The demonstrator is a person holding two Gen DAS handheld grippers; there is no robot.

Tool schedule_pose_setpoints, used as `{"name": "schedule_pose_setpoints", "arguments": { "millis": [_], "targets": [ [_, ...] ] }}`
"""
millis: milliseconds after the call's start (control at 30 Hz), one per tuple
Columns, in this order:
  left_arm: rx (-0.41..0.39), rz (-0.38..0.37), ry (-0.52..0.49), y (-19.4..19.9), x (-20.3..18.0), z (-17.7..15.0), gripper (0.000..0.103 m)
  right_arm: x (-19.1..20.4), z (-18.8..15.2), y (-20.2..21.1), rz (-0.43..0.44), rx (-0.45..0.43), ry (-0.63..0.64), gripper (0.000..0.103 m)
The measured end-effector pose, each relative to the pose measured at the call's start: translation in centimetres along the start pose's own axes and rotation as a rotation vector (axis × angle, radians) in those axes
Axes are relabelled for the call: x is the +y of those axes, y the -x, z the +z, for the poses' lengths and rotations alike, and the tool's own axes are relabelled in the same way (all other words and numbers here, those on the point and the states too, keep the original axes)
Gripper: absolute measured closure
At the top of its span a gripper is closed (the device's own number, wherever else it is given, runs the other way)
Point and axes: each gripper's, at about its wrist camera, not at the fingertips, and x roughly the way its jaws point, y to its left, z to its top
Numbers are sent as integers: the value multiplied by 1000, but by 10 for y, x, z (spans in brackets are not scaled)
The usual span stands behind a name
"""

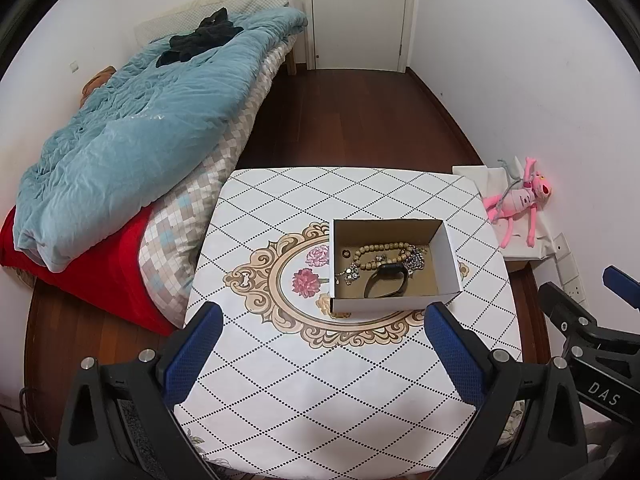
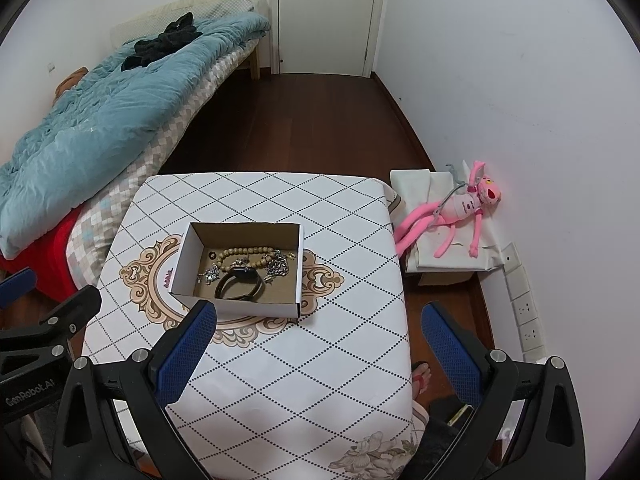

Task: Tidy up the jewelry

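A small open cardboard box [image 1: 448,258] [image 2: 182,264] stands on the patterned table [image 1: 320,392] [image 2: 320,360]. In it lie a wooden bead bracelet [image 1: 380,248] [image 2: 248,250], a black wristband [image 1: 386,282] [image 2: 240,283], silver chain pieces [image 1: 416,260] [image 2: 278,266], a sparkly trinket [image 1: 352,272] [image 2: 210,274] and a small dark ring [image 1: 345,254] [image 2: 212,255]. My left gripper [image 1: 320,312] is open and empty, held back from the box's near side. My right gripper [image 2: 318,314] is open and empty, near the box's right front corner.
A bed with a blue quilt [image 1: 132,128] [image 2: 92,112] lies left of the table. A pink plush toy [image 1: 516,200] [image 2: 452,208] rests on white cloth at the right wall. Dark wooden floor [image 1: 340,112] leads to a white door [image 1: 360,12].
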Motion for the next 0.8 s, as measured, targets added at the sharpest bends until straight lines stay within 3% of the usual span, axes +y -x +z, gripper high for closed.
{"name": "schedule_pose_setpoints", "arguments": {
  "millis": [800],
  "targets": [
    [-8,1,13,0,5,-2,0,2,1,0,-4,-1,1,0]
  ]
}}
